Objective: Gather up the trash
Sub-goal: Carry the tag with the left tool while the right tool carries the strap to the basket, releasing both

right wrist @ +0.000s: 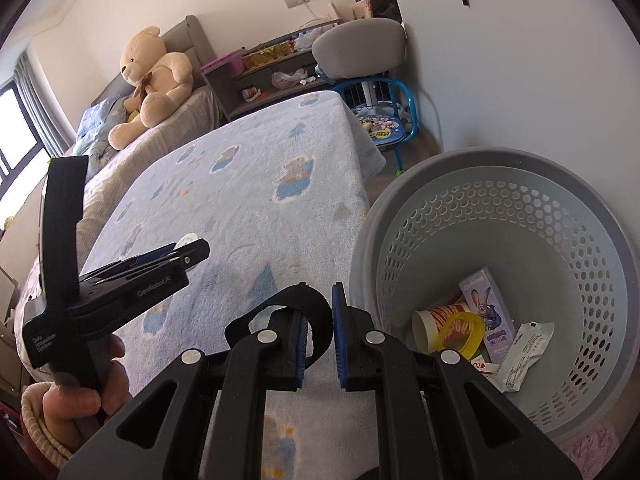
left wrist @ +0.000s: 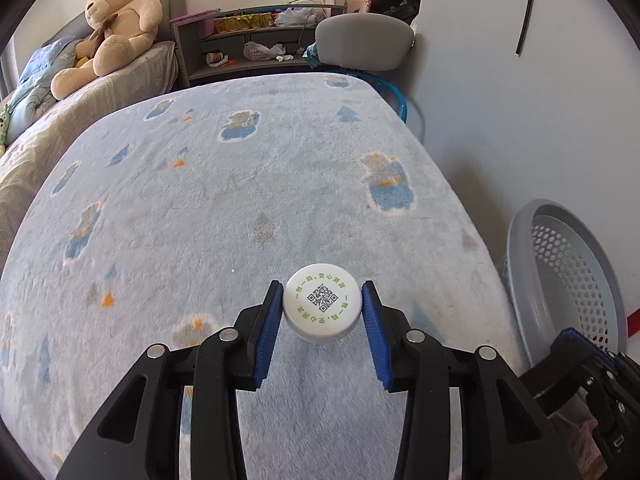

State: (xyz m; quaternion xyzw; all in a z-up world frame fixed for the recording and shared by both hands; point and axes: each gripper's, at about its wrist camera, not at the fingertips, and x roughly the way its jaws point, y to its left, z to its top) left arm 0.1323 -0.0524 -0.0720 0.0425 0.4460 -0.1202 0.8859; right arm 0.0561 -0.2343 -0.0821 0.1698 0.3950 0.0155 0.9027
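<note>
Trash fills the basket [right wrist: 500, 184] only in the right view; left jaws pinch a white cap [left wrist: 322, 307], right jaws a black strap [right wrist: 316, 312].

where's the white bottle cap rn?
Left wrist view, lower centre: white cap pinched between the left gripper fingers, above the blue blanket, basket to its right.

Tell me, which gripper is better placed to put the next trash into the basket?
Left, probably. The left gripper is shut on the white cap, and the gray basket is just to its right. The right gripper holds no trash.
</note>
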